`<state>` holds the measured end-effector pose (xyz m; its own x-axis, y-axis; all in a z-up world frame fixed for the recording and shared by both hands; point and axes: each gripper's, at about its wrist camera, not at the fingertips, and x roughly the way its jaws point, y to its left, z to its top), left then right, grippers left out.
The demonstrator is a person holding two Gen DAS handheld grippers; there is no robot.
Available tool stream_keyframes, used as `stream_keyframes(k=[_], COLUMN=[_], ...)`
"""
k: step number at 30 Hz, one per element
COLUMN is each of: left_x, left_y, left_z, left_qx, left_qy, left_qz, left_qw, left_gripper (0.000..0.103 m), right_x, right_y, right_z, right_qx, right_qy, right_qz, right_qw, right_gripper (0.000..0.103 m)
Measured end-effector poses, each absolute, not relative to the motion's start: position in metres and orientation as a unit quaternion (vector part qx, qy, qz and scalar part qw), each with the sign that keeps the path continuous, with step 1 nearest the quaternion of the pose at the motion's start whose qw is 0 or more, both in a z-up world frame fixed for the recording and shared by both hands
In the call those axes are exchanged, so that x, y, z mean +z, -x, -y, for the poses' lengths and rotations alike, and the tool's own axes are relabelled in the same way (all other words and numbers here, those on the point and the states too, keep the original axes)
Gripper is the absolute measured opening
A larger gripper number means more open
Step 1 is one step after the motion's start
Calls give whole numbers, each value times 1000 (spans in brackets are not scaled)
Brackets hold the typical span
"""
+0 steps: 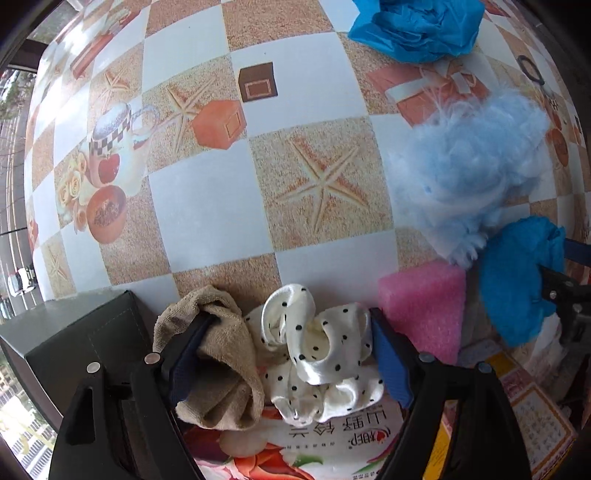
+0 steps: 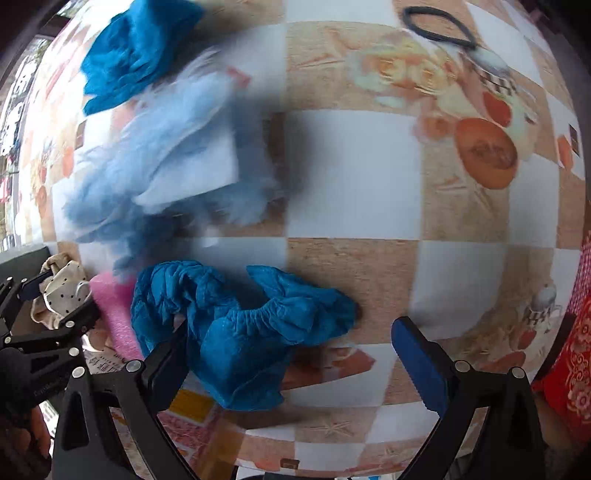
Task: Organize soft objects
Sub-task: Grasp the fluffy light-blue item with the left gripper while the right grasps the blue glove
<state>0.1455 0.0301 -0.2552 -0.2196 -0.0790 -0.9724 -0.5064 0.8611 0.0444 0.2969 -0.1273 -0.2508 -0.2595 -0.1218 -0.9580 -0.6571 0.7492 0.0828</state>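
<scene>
My left gripper (image 1: 291,315) points down and stands open over two cloths. Its left finger is tucked into a fold of a tan towel (image 1: 221,369), and its right pad sits beside a white polka-dot satin cloth (image 1: 325,354). In the right wrist view my right gripper (image 2: 291,325) is open over a crumpled blue shoe cover (image 2: 251,332). The left finger lies against that cover and the right finger stands apart from it. The same cover (image 1: 517,280) shows in the left wrist view. A pink foam block (image 1: 424,306) lies between the two piles.
A fluffy light-blue bundle (image 1: 469,170) and a second blue cover (image 1: 413,26) lie farther back on the chequered tablecloth (image 1: 207,206). A black hair tie (image 2: 436,27) lies far back. A dark green box (image 1: 74,332) stands at the left, a printed packet (image 1: 314,443) lies below the cloths, and red patterned fabric (image 2: 569,350) hangs at the right edge.
</scene>
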Motion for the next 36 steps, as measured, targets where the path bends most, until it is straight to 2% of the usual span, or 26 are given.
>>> stream_keyframes(k=[4, 8, 14, 18, 23, 30, 34, 36], left_x=[-247, -210, -174, -193, -215, -259, -265, -269], left_y=[-162, -175, -195, -214, -235, -262, -267, -270], left_z=[-50, -66, -33, 16, 39, 30, 23, 18], left_qx=[195, 208, 156, 124, 118, 123, 117, 115], left_qy=[204, 207, 155, 99, 103, 98, 104, 105], left_qz=[-738, -699, -676, -689, -698, -726, -726, -730], left_qw=[613, 652, 703, 707, 698, 670, 670, 665], left_gripper=[84, 84, 85, 85, 85, 85, 87, 95], right_x=[-248, -235, -204, -199, -212, -243, -249, -258], right_y=[-333, -356, -354, -336, -328, -322, -316, -310], right_z=[169, 211, 243, 227, 203, 192, 181, 167], right_qx=[184, 152, 197, 227, 238, 218, 211, 203], right_qy=[233, 191, 107, 129, 157, 203, 210, 223], right_qz=[-756, -755, -742, -726, -719, -719, -720, -720], right_qw=[583, 609, 632, 636, 634, 628, 627, 625], right_gripper=[101, 101, 101, 101, 101, 102, 103, 103])
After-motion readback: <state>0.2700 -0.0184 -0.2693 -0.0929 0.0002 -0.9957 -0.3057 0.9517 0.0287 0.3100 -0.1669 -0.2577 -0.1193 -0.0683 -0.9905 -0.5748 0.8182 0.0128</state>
